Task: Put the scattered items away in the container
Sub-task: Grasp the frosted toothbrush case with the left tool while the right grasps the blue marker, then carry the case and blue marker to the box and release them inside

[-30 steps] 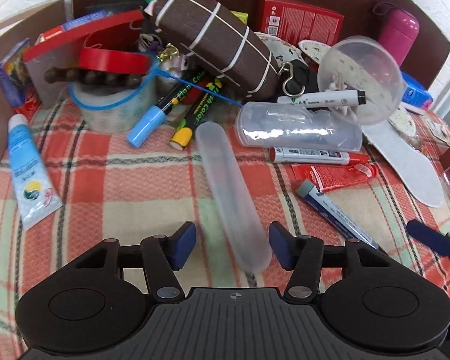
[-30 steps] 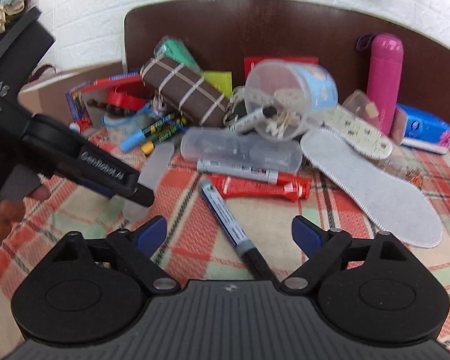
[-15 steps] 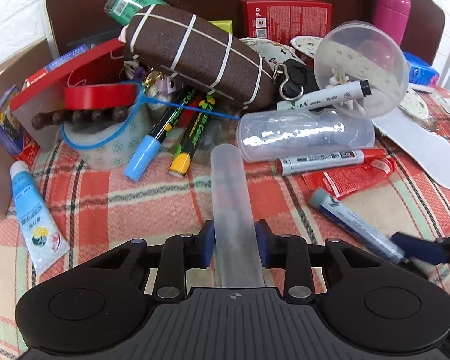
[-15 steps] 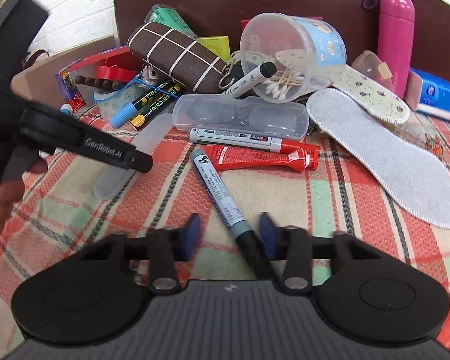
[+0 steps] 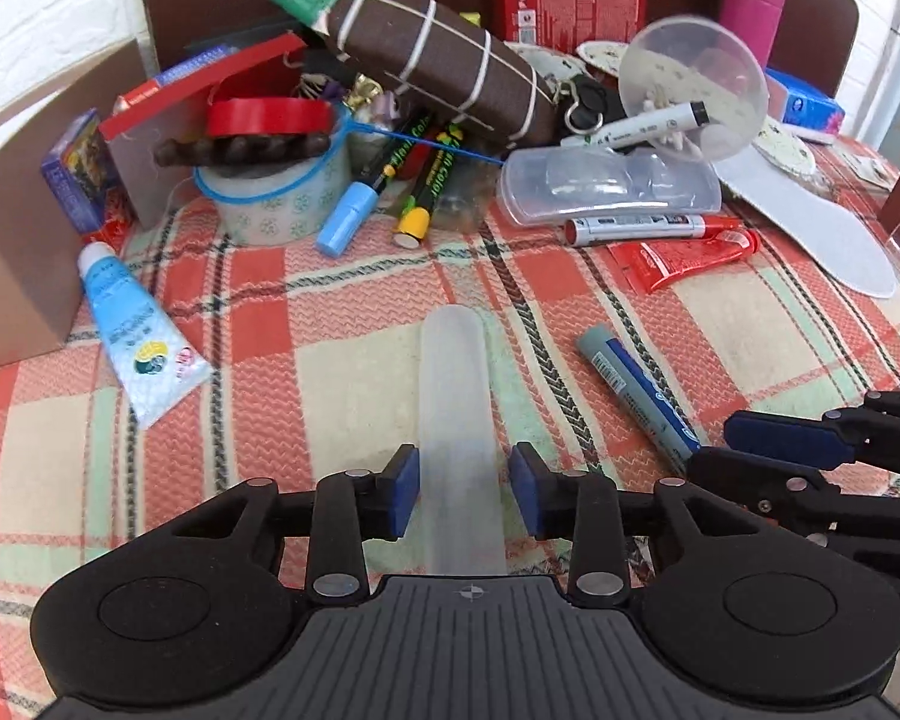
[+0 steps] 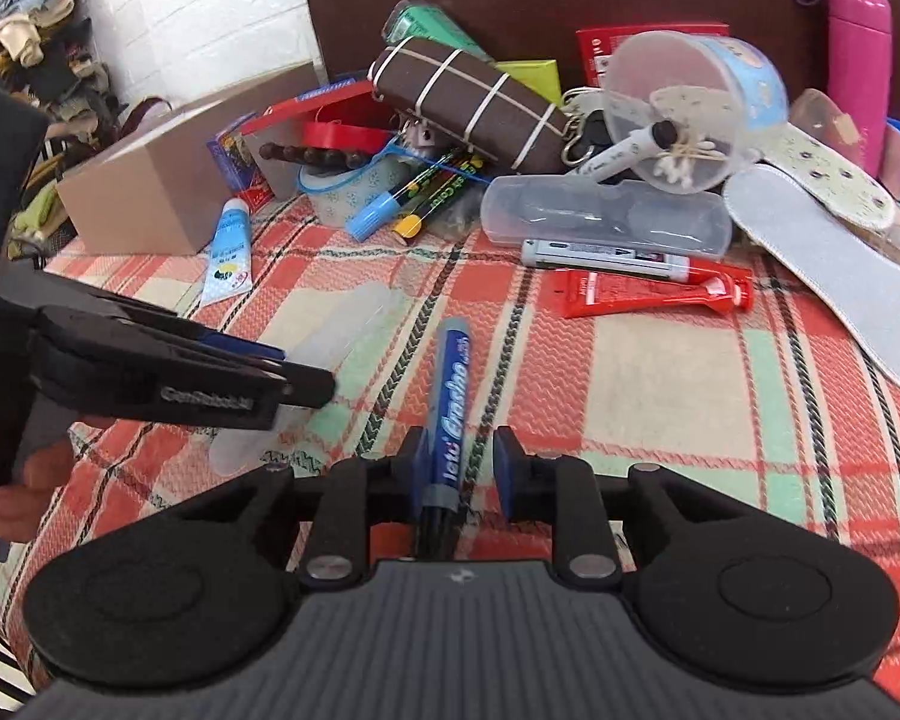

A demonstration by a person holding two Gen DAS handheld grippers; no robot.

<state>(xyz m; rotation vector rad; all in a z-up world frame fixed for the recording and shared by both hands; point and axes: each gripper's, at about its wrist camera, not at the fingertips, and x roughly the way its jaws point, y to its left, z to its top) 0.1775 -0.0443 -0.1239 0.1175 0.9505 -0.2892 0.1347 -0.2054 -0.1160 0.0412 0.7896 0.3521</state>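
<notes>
A frosted, translucent long case (image 5: pixel 455 420) lies straight out from my left gripper (image 5: pixel 463 498), whose blue pads are shut on its near end. In the right wrist view the same case (image 6: pixel 342 330) shows past the left gripper (image 6: pixel 288 375). My right gripper (image 6: pixel 456 474) is shut on the dark end of a blue marker (image 6: pixel 453 378), which points away over the plaid cloth. From the left wrist view the marker (image 5: pixel 630 384) runs into the right gripper (image 5: pixel 750 450) at the right edge. A brown cardboard box (image 6: pixel 162 192) stands at the left.
A pile sits at the back: brown wrapped roll (image 5: pixel 438 66), tape rolls (image 5: pixel 270 120), markers (image 5: pixel 414 180), clear case (image 5: pixel 606 186), tipped clear tub (image 6: pixel 690 114), red tube (image 6: pixel 648 294), insoles (image 6: pixel 828 276), pink bottle (image 6: pixel 858 54). A blue-white tube (image 5: pixel 132 336) lies beside the box.
Both grippers went from open to shut, the left on the frosted case, the right on the blue marker. Both have drawn back from the pile with their objects.
</notes>
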